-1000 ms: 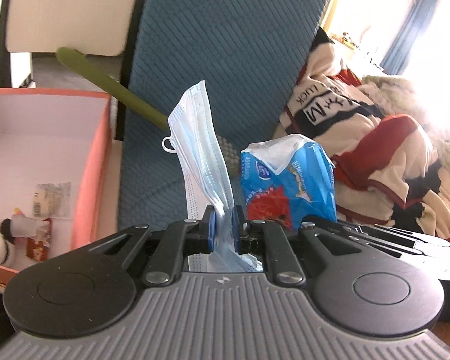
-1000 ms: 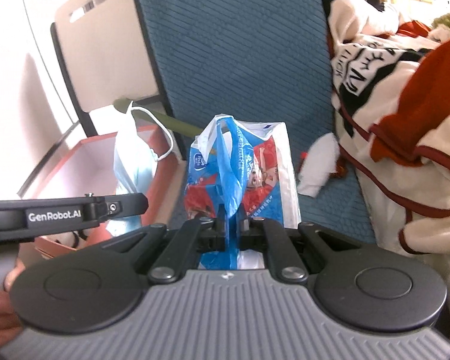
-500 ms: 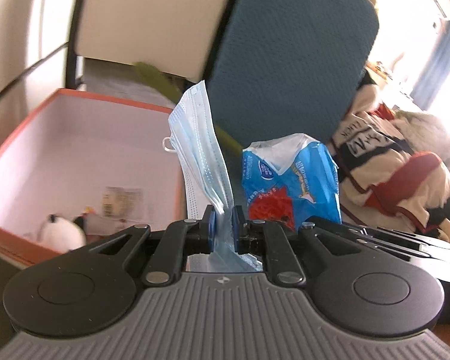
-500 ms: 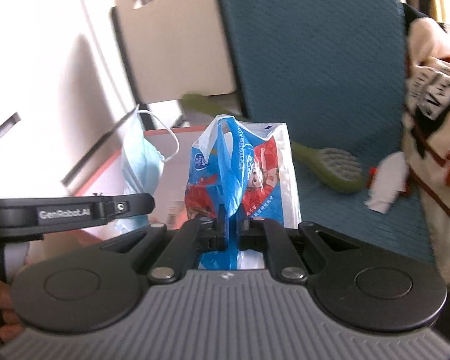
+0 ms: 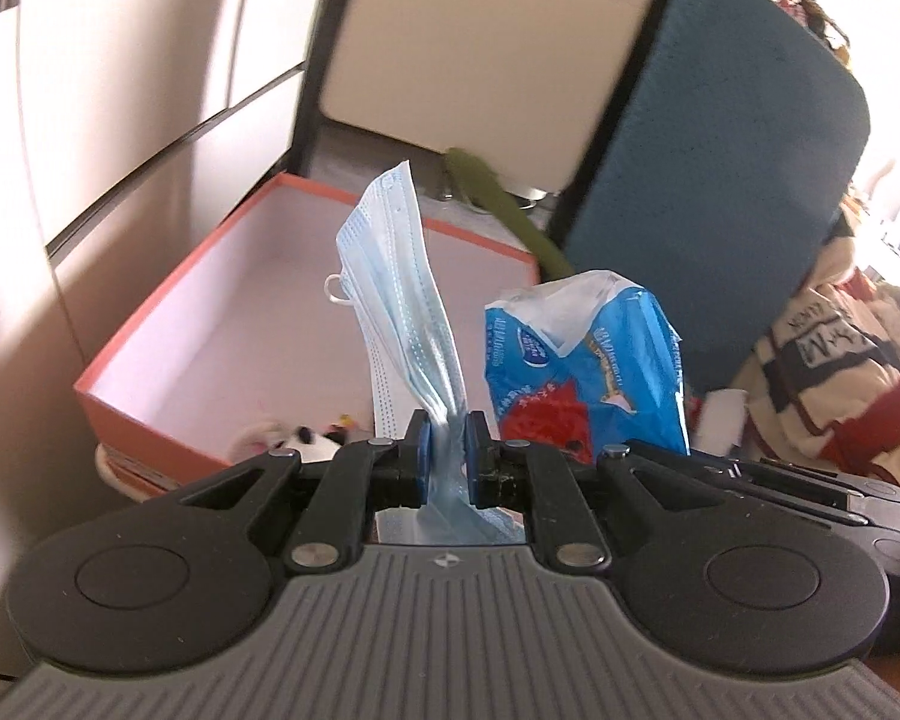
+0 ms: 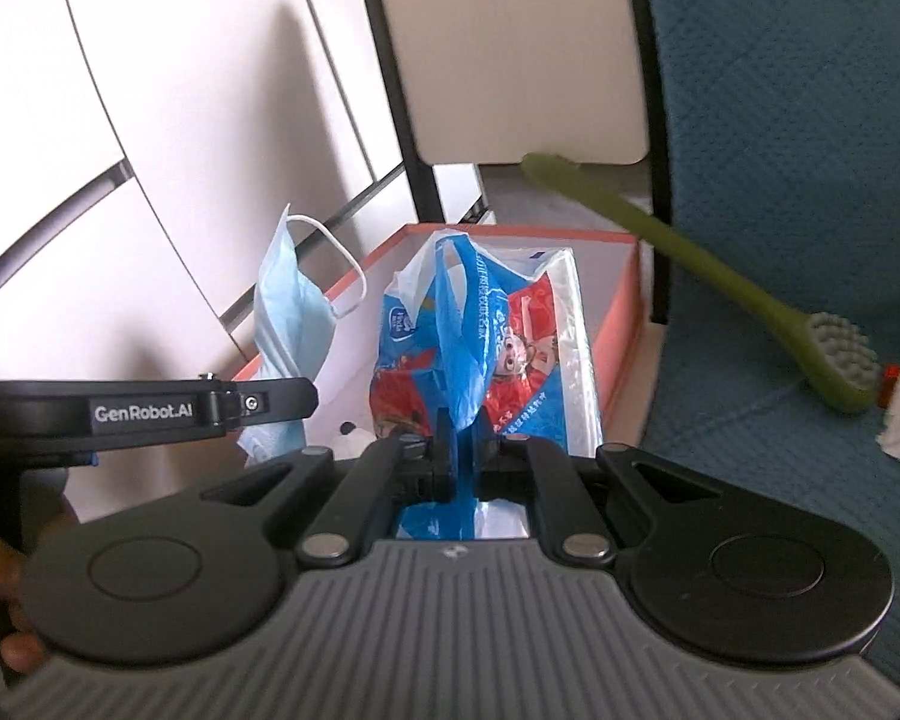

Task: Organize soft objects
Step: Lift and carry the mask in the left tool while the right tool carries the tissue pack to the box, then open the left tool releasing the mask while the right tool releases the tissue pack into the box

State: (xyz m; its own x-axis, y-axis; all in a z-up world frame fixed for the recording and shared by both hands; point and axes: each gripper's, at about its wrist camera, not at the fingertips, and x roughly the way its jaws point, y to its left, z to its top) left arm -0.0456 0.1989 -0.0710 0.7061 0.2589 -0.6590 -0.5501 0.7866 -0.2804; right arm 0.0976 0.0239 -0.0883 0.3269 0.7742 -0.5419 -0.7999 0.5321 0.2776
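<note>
Left to right across the left wrist view: lying open below pale wall panels, an orange box (image 5: 222,276) with a pale lining, holding a small black-and-white plush toy (image 5: 306,441) near its close corner. Gripping a light blue face mask (image 5: 399,300) at its lower end, the left gripper (image 5: 448,456), jaws nearly closed and pinching the pleated fabric; mask standing upright over the box, one white ear loop showing on its left edge. Hanging just beside the mask on the right, a blue and red plastic bag (image 5: 582,372), crumpled, with a white opening at the top. Leaning behind, a beige chair back and a teal cushion (image 5: 720,192). Bunching at the far right, a cream, red and black blanket (image 5: 834,360).

Left to right across the right wrist view: showing at the left edge, the left gripper's side bearing "GenRobot.AI", with the mask dangling above the box. Clamping the plastic bag at its blue handle, the right gripper (image 6: 461,450), jaws fully closed on the film; bag hanging over the box's open interior. Resting on the teal cushion further right, a green long-handled brush (image 6: 750,300), bristled head just beside a white wad.
</note>
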